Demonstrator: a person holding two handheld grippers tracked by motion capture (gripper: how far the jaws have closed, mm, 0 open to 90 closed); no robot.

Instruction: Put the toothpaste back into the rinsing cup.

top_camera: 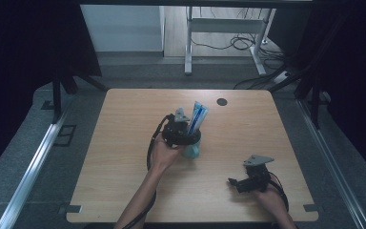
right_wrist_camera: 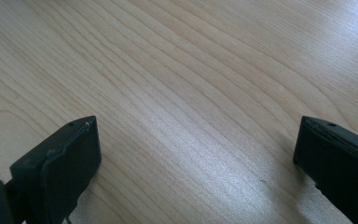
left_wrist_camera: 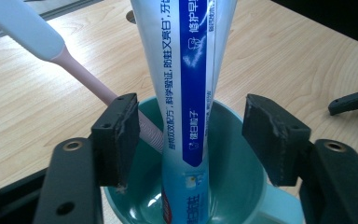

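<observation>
A teal cup stands near the middle of the wooden table. A white and blue toothpaste tube stands upright in it. A toothbrush with a pink neck and white handle leans in the cup to the left of the tube. My left gripper is open; its jaws stand apart on either side of the tube, over the cup's mouth, touching nothing. My right gripper is open over bare wood at the front right of the table.
A dark round cable hole sits in the table near its far edge. Beyond the table stand a white desk frame and loose cables on the floor. Metal rails run along both sides.
</observation>
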